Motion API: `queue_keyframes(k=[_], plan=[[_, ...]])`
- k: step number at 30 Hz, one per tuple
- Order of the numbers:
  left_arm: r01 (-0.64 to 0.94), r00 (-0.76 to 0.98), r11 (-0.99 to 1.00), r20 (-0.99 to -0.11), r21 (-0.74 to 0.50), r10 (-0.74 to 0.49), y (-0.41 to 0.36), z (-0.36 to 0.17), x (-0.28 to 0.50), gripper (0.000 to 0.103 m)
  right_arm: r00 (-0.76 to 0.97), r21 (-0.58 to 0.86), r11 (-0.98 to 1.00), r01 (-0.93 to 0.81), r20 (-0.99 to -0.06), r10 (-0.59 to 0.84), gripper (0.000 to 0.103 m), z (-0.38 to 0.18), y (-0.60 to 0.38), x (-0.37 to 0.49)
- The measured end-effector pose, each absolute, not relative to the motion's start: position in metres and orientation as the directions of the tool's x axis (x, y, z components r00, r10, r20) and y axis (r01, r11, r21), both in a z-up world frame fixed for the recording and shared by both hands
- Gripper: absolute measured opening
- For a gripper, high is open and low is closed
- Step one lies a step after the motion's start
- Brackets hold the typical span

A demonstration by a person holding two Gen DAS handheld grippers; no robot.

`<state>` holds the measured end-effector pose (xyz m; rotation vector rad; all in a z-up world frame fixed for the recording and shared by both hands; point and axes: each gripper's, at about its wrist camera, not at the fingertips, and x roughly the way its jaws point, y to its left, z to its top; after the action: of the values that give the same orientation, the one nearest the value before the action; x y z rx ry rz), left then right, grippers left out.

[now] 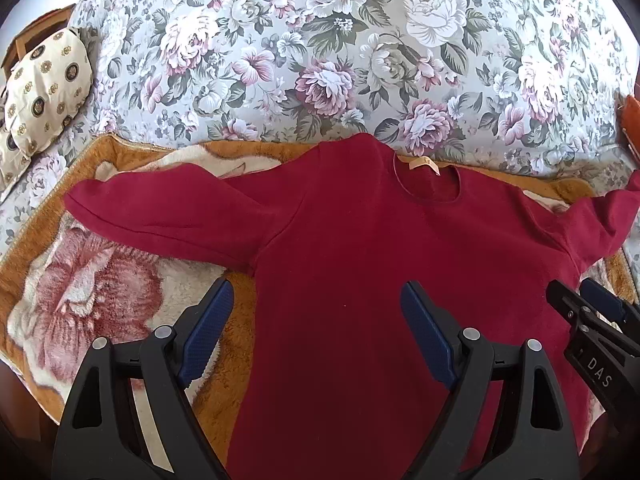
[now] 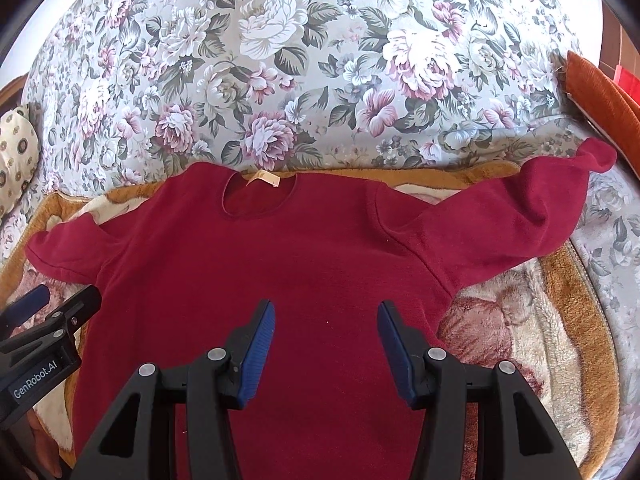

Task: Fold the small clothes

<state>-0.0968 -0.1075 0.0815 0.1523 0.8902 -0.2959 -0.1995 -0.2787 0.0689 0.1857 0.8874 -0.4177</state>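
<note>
A small dark red long-sleeved top (image 1: 360, 240) (image 2: 256, 264) lies flat, front up, on a fleecy orange blanket (image 1: 100, 288) (image 2: 532, 320), its neck with a pale label at the far side and both sleeves spread outward. My left gripper (image 1: 316, 300) hovers open over the top's left side, one finger above the blanket, the other above the cloth. My right gripper (image 2: 326, 320) hovers open over the top's right half, nothing between its blue pads. Each gripper shows at the edge of the other's view, the right gripper (image 1: 588, 304) and the left gripper (image 2: 60, 300).
A flowered bedspread (image 1: 340, 60) (image 2: 312, 80) fills the far side. A cream patterned cushion (image 1: 44, 88) lies far left beside a wooden piece. An orange-brown cushion (image 2: 600, 104) sits at the far right.
</note>
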Motion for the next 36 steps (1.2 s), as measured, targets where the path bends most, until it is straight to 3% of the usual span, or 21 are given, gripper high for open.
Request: queue_keyframes(k=[36], plan=[[0.263,0.570,0.965,-0.806,-0.005,-0.160,-0.092,0.061,-0.068,0.086,0.528,-0.005,0.908,0.418,-0.812,-0.248,0.051,0.048,-0.269,-0.165]])
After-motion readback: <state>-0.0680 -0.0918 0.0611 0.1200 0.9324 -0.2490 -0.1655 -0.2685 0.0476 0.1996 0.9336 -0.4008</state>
